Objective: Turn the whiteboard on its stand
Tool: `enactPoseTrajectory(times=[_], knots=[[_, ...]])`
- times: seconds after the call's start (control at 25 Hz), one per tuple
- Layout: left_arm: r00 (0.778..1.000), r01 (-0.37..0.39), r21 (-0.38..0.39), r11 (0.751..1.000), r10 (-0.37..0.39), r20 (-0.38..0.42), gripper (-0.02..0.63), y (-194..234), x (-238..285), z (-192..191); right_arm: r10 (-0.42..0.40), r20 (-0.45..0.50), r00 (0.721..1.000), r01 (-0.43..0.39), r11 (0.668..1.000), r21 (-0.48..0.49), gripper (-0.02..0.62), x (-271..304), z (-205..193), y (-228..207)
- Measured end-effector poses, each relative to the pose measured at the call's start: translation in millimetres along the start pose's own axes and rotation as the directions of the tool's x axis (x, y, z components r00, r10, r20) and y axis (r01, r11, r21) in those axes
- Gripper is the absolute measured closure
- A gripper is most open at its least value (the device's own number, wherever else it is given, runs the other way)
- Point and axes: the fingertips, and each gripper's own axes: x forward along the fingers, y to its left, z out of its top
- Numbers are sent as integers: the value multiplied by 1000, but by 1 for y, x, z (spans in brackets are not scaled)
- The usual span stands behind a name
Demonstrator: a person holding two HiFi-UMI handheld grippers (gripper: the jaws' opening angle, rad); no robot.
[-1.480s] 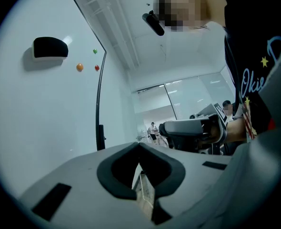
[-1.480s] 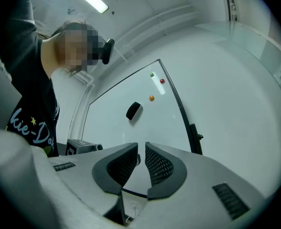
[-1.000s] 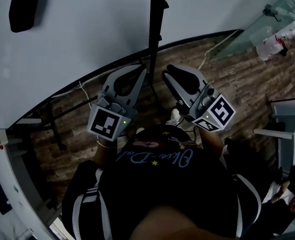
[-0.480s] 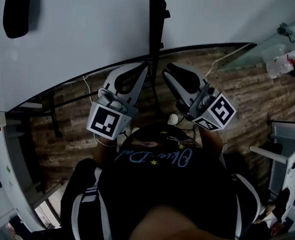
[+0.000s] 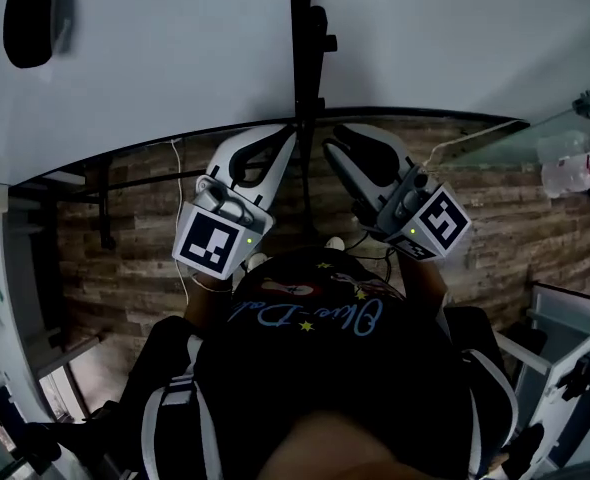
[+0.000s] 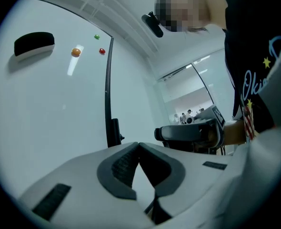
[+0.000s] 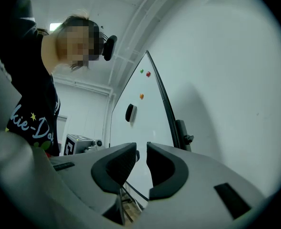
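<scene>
Two pairs of fingers, and neither has hold of anything. Those of the left gripper (image 6: 139, 144) meet tip to tip with nothing between them. Those of the right gripper (image 7: 141, 148) stand a narrow slit apart, having just eased open a little, and are empty too. Side by side, both point at the stand's black upright (image 5: 302, 58), near it but not plainly touching. The whiteboard (image 5: 155, 58) hangs on the stand to the left of that upright, with an eraser (image 5: 30, 26) stuck well out on its face and coloured magnets (image 6: 76, 52) nearer the upright. Over the last second the board's lower edge has swung in the head view from a steep slant to nearly level. The planks of the floor (image 5: 535, 218) swung with it, so this looks mostly like the person coming round to face the board. By my judgement the turn has not begun, since the frame must be gripped first.
</scene>
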Motion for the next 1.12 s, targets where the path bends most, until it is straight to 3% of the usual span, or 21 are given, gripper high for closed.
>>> enactPoseTrajectory(times=[0.68, 1.12], knots=[[979, -196, 20, 980, 197, -54, 620, -19, 17, -3, 216, -45, 975, -214, 976, 46, 521, -14, 0, -21], [976, -206, 37, 978, 208, -61, 620, -9, 29, -6, 248, -17, 969, -247, 968, 47, 502, -2, -1, -36]])
